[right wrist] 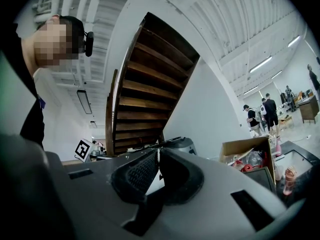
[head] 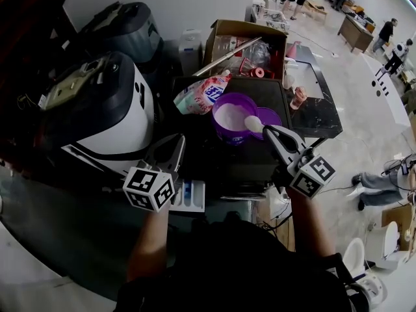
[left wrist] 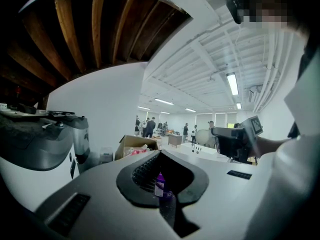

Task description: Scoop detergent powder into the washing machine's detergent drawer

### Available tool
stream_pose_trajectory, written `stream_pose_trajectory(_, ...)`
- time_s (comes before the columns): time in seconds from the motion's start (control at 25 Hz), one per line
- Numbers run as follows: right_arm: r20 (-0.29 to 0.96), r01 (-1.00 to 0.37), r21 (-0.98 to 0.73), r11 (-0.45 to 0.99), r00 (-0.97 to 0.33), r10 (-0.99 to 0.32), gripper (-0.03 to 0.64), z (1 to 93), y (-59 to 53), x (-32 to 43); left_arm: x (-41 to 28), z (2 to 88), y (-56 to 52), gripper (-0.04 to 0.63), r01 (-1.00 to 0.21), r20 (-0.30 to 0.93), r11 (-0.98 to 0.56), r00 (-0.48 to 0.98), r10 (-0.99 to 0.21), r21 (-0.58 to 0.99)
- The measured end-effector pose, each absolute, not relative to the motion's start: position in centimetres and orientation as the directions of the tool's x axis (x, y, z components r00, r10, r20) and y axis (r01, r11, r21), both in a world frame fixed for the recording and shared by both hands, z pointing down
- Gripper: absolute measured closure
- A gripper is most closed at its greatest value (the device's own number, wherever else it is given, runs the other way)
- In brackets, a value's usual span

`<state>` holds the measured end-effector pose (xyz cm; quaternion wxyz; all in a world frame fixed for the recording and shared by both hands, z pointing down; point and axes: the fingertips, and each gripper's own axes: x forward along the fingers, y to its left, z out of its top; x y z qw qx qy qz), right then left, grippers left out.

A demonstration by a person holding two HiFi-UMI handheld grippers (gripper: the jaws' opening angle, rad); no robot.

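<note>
Two hand-held grippers show in the head view. The right hand-held gripper (head: 268,132) is shut tight on a small white plastic scoop (head: 253,123). The scoop looks full of powder and hangs over the round purple tub (head: 227,112). The white pulled-out detergent drawer with blue parts (head: 190,197) sits well apart from it, just beside the left hand-held gripper (head: 166,160). In the left gripper view, the jaws are together and hold nothing. In the right gripper view, the jaws pinch a thin white piece, I think the scoop's handle. If the scoop tips on the way across, powder could spill before it reaches the drawer.
</note>
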<state>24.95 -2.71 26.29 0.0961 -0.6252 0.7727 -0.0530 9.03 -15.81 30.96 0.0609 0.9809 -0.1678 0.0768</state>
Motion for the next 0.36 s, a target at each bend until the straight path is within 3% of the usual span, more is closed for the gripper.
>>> stream_pose_trajectory(0.36, -0.079, -0.956, -0.199, 0.216, -0.204, -0.976, 0.597, 26.46, -3.28, 25.04, 9.23, 31.16, -16.46, 0.588, -0.333, 0.174, -0.937, 0.934, -0.313, 0.101)
